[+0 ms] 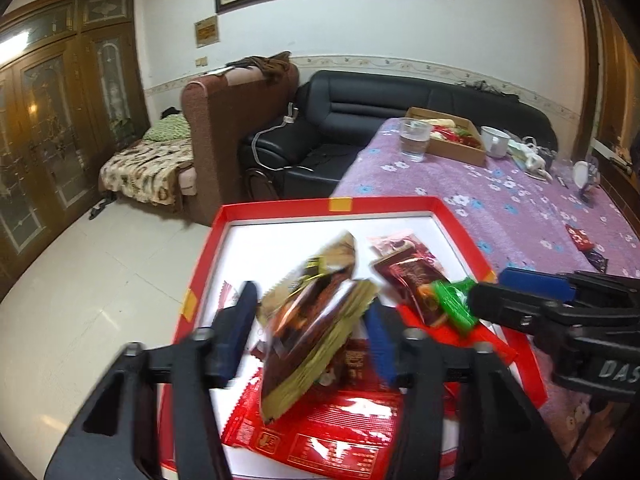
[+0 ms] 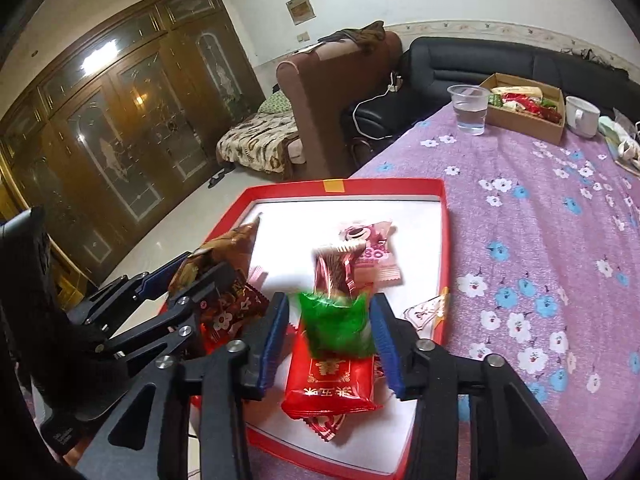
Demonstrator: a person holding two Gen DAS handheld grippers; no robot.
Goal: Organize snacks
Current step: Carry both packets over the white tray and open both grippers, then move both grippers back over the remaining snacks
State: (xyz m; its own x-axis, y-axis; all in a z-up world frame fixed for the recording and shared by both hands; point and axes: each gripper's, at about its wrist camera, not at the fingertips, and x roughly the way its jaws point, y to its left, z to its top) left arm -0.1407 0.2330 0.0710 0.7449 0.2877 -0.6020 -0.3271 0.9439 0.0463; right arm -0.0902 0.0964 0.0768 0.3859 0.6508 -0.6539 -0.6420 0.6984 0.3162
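Observation:
A red tray with a white floor (image 1: 280, 210) (image 2: 438, 192) sits at the near corner of the purple flowered table. My left gripper (image 1: 308, 336) is open over the tray; a blurred brown-and-gold snack packet (image 1: 316, 312) sits loosely between its fingers. My right gripper (image 2: 330, 334) is open; a blurred green candy wrapper (image 2: 338, 322) lies between its fingers, above a red packet (image 2: 332, 388). A dark red packet (image 2: 334, 270) and a pink one (image 2: 370, 248) lie in the tray. The left gripper also shows in the right wrist view (image 2: 192, 284).
A brown cardboard box of snacks (image 2: 524, 116), a clear plastic cup of water (image 2: 470, 110) and a white mug (image 2: 582, 116) stand at the table's far end. Loose packets (image 1: 580, 238) lie on the cloth. A black sofa and brown armchair stand behind.

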